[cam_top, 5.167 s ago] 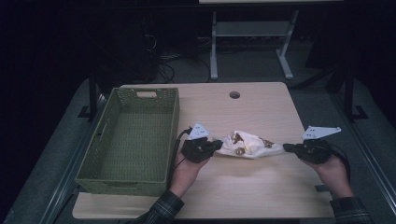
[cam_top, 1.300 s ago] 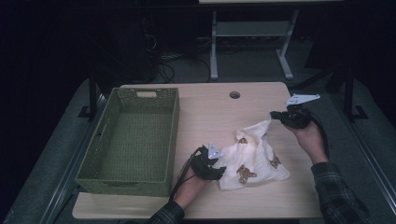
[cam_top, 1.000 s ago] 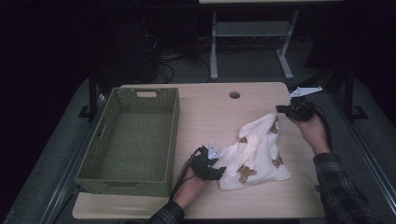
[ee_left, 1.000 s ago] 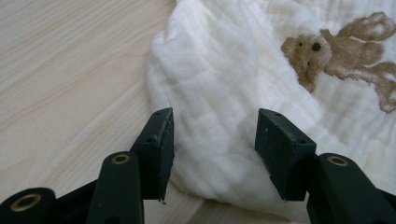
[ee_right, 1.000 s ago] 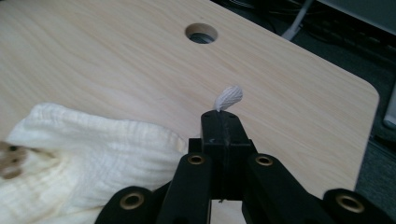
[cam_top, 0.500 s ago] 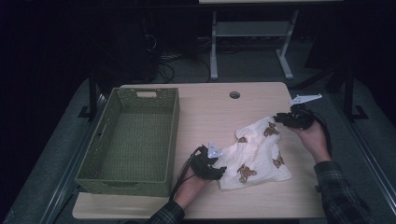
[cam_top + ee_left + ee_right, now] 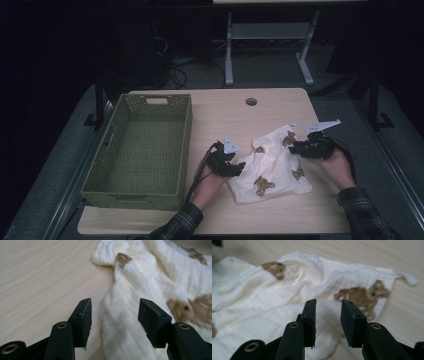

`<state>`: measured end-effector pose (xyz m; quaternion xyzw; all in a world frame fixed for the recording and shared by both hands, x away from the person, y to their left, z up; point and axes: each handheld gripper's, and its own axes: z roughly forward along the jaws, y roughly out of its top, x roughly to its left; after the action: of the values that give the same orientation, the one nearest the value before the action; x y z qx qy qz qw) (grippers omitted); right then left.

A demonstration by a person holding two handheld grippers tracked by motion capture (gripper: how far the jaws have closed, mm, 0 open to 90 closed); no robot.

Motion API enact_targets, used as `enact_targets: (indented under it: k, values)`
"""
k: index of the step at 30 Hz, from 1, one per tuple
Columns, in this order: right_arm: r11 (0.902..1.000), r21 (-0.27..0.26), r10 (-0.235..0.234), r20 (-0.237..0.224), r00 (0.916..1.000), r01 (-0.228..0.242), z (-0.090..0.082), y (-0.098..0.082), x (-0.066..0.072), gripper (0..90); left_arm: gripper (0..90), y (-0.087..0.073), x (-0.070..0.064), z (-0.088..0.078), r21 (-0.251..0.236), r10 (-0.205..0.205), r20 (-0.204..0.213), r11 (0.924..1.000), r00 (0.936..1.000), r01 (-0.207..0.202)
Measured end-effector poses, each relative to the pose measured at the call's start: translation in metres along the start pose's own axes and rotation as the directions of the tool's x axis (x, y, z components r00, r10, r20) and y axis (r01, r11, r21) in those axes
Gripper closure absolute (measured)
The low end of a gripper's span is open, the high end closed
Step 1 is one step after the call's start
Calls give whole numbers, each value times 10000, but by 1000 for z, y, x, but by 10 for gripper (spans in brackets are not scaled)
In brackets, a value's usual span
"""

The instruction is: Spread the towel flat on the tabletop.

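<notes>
A cream cloth (image 7: 274, 165) printed with brown bears lies rumpled on the right half of the wooden table (image 7: 220, 115). My left gripper (image 7: 241, 167) rests at the cloth's left edge. In the left gripper view it (image 7: 113, 320) is open, with a raised fold of the cloth (image 7: 130, 315) between the jaws and the pads clear of it. My right gripper (image 7: 294, 148) sits at the cloth's far right edge. Its jaws (image 7: 328, 317) have just been opening and stand apart over the cloth (image 7: 287, 290), pinching nothing.
A green woven basket (image 7: 145, 145) stands empty on the left half of the table. A round cable hole (image 7: 251, 101) is near the far edge. Beyond the table, a white frame (image 7: 265, 35) stands on the dark floor.
My right gripper held the cloth's far corner raised, then came down and toward me and let it go. The cloth has settled flat. The left gripper shifted slightly.
</notes>
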<state>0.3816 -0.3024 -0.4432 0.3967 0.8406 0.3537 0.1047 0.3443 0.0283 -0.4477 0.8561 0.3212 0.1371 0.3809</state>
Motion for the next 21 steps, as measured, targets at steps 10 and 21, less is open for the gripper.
enact_targets:
  k: [10,21]
  values:
    - [9987,432,-250,-378,9990,266,1,-16,9,894,453,12,7,27,311,-115,163,9995,9998,110]
    - [9950,854,-470,-458,9978,508,11,-20,9,895,655,8,4,43,409,-242,521,9989,9983,221]
